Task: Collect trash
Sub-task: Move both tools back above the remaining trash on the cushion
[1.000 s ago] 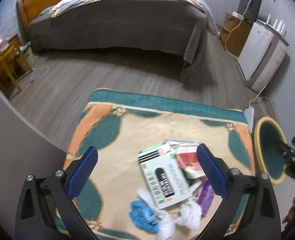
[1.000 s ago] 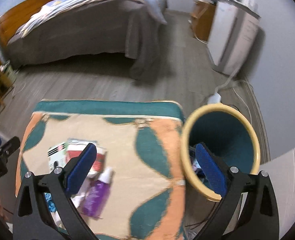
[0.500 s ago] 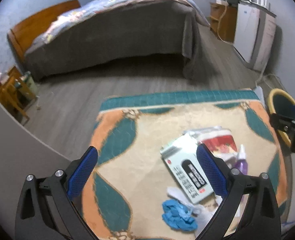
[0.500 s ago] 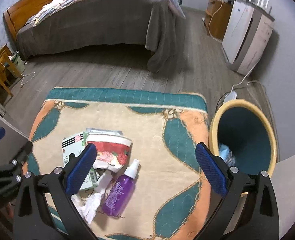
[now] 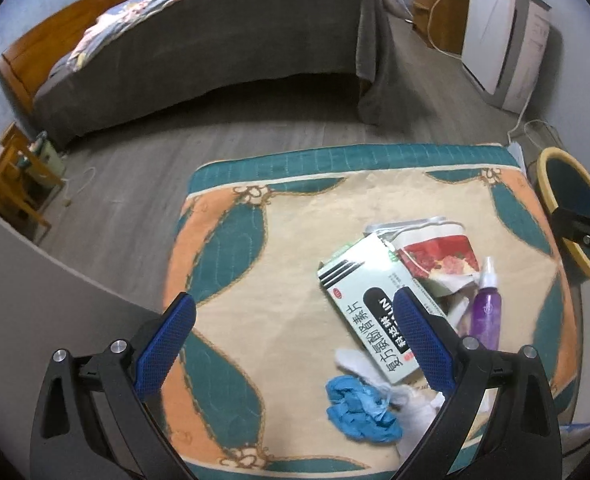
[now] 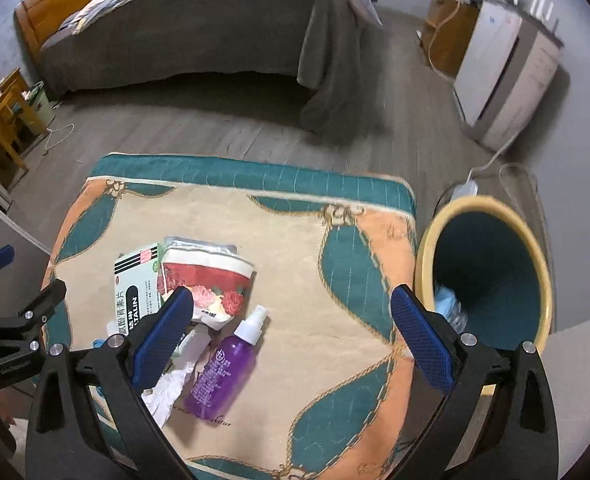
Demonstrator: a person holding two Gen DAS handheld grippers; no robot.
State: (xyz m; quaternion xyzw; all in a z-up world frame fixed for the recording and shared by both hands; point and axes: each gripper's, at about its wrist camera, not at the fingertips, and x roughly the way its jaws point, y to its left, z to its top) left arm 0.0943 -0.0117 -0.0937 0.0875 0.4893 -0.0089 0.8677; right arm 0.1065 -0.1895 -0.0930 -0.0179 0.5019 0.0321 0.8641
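Fingers (image 6: 163, 336) spread wide, empty; purple bottle (image 6: 223, 372) between them, below.

On the mat (image 6: 295, 220), the pile of trash (image 6: 199, 304) fills the part from 7 to 9 o'clock in the right wrist view. From 12 to 5 o'clock the mat is bare, so a gripper can pass there. The bin (image 6: 483, 276) stands at 3 o'clock, just beside the mat edge, mouth open.
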